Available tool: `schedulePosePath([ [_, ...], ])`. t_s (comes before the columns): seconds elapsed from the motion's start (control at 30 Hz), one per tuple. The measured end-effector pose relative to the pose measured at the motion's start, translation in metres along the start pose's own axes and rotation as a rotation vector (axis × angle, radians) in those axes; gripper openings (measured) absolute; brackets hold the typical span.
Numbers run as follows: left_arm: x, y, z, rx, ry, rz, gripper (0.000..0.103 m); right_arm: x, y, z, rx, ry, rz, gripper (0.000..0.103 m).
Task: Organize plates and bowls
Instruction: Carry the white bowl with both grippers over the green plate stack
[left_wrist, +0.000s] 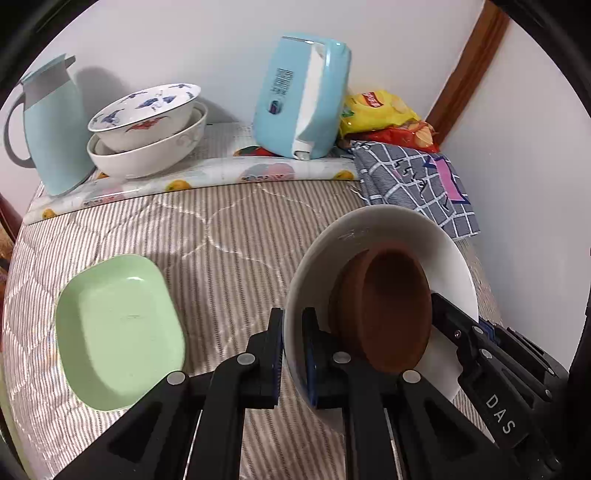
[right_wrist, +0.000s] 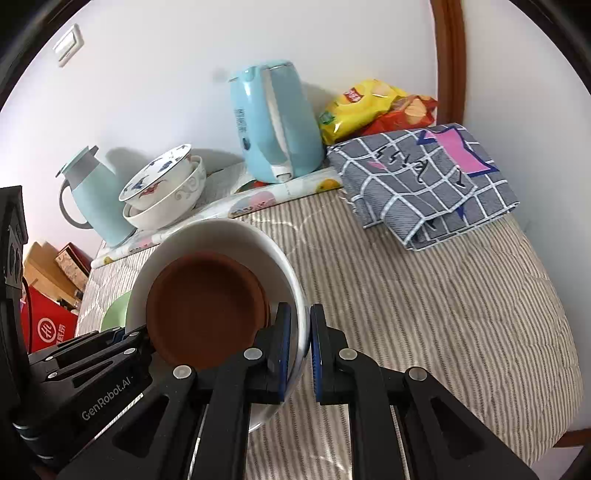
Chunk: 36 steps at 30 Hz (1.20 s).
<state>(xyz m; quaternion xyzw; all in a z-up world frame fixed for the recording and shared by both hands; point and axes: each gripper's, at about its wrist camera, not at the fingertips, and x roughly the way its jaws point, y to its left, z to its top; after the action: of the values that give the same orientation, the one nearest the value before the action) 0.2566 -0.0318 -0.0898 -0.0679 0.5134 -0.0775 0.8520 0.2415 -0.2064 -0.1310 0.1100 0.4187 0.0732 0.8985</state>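
White bowl (left_wrist: 388, 229) clamped on opposite rim sections by both tools, lifted clear of striped quilted cover (left_wrist: 229, 221), tilted. Left tool (left_wrist: 293, 354) pinched tight on near-left rim, one pad inside, one outside. Right tool (right_wrist: 300, 350) pinched tight on near-right rim in right wrist view, same straddle; seen in left wrist view as black body marked "DAS" at far edge of bowl. Left tool body marked "GenRobot.AI" visible low left in right wrist view.

Brown dish (left_wrist: 391, 314) sitting inside white bowl, leaning against bowl wall, apparently a stack of two nested pieces; exact count unclear. Nothing gripping brown dish directly.

Green dish (left_wrist: 118, 332) flat on cover, just left of left tool, empty, apart from white bowl. Barely visible behind bowl in right wrist view.

Further back, along wall: patterned bowl (left_wrist: 147, 114) with blue and red motifs nested tilted in plain white serving bowl (left_wrist: 147, 158), both on fruit-print mat (left_wrist: 207, 177). Pale blue jug (left_wrist: 48, 122) with grey handle just left of that stack. Light blue kettle (left_wrist: 303, 99) on same mat, right of stack. Yellow snack bag (left_wrist: 376, 110) and red bag behind it, in corner beside kettle. Folded grey checked cloth (left_wrist: 417, 184) with pink patch on cover near corner, beyond white bowl.

Wall switch (right_wrist: 68, 44) upper left in right wrist view. Red box (right_wrist: 48, 325) and cardboard cartons below bench edge at left.
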Motion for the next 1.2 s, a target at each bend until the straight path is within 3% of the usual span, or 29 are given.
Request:
schedulePosePath([
  [0.7,-0.016,0.081,0.0,-0.086,-0.021,0.058,0.01,0.024,0.077,-0.003,-0.075,0.022,0.064,0.01],
  [1.2,-0.023,0.117,0.002,-0.12,-0.028,0.087,0.01,0.035,0.116,-0.001,-0.114,0.025,0.097,0.01],
])
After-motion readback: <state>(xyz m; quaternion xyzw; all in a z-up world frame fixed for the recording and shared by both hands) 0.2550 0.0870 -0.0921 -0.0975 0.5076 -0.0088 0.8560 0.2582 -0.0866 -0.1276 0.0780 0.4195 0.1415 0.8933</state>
